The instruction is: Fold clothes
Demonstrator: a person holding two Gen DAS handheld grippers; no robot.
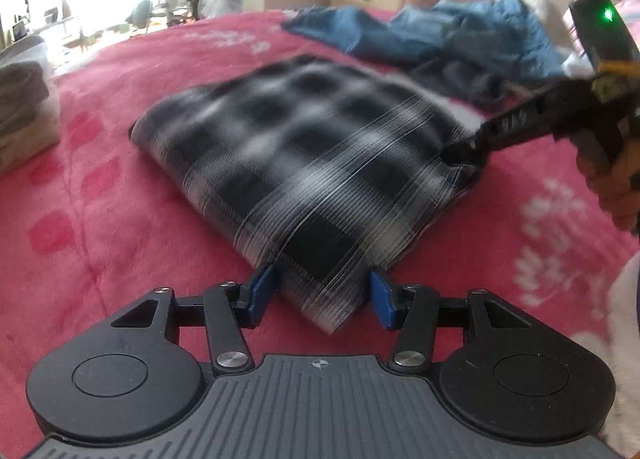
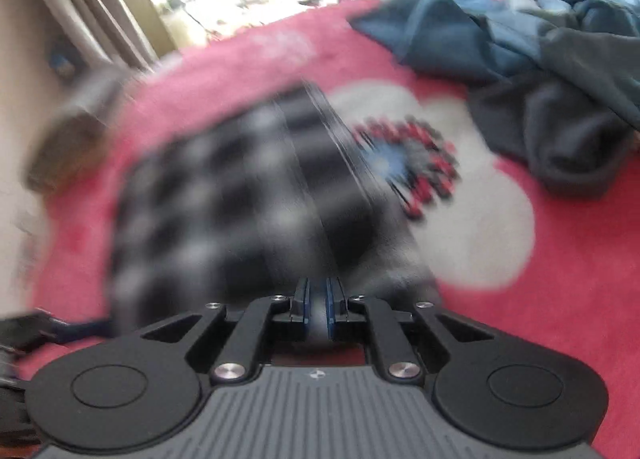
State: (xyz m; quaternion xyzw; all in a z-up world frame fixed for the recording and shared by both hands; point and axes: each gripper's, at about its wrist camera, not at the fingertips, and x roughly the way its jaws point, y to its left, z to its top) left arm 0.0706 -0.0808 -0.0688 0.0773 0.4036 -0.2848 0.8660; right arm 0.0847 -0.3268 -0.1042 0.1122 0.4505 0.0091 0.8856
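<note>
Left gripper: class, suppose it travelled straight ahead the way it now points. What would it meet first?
Most likely the folded plaid garment: its near corner already lies between the left gripper's open jaws on the pink blanket. Blur leaves depth uncertain.

- The left gripper is pointing steeply downward, its blue fingers standing about half apart with one on each side of a corner of the folded plaid garment; whether they are pressing on it cannot be told.
- The right gripper is pointing steeply downward, its fingers drawn almost together and pinching an edge of the plaid garment.
- In the left wrist view, a hand is gripping the right gripper's handle at the right edge.
</note>
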